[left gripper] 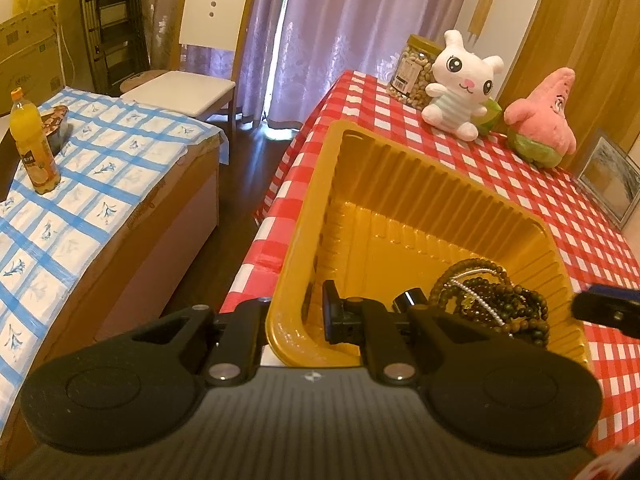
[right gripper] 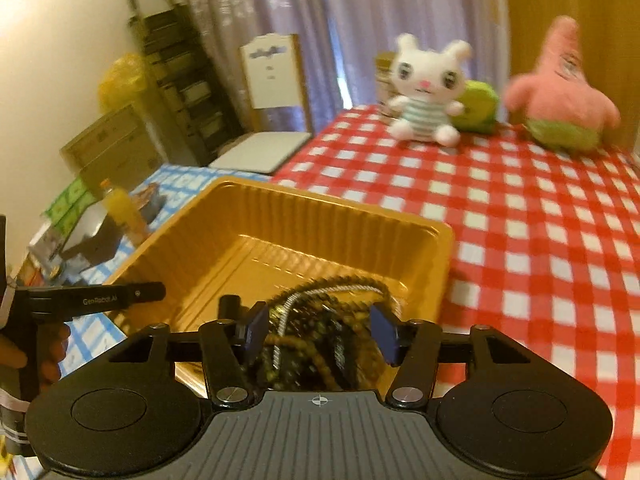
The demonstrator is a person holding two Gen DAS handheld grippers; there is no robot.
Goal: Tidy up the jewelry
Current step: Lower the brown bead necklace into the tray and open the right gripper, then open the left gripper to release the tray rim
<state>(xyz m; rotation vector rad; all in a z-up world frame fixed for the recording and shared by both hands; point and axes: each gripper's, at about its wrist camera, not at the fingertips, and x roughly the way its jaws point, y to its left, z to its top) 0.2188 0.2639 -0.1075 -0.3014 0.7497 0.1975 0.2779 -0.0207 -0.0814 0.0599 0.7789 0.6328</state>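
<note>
**Beads dropped into gold tray while left gripper pins the rim**

Left wrist view: left gripper (left gripper: 294,318) is clenched on the near-left wall of the gold tray (left gripper: 440,184), one finger outside, one inside. Likely reason: the thin plastic tray would slide on the checked tabletop (left gripper: 540,208), so it gets held steady. The bead bracelets (left gripper: 490,298) lie heaped in the tray's near right corner, a white strand among brown and dark ones. Tip of the other gripper pokes in at the right edge. Plush rabbit (left gripper: 460,84), pink star plush (left gripper: 546,120) and nut jar (left gripper: 414,68) sit far back, clear of the work.

Right wrist view: blurry. Right gripper (right gripper: 320,332) is released, blue pads (right gripper: 384,334) standing apart over the pile; beads sit between and below them, but no pad looks pressed on any strand. Judged: jewelry already delivered, the jaws parted to let it go. Left gripper shows at far left, a hand on its handle.
</note>
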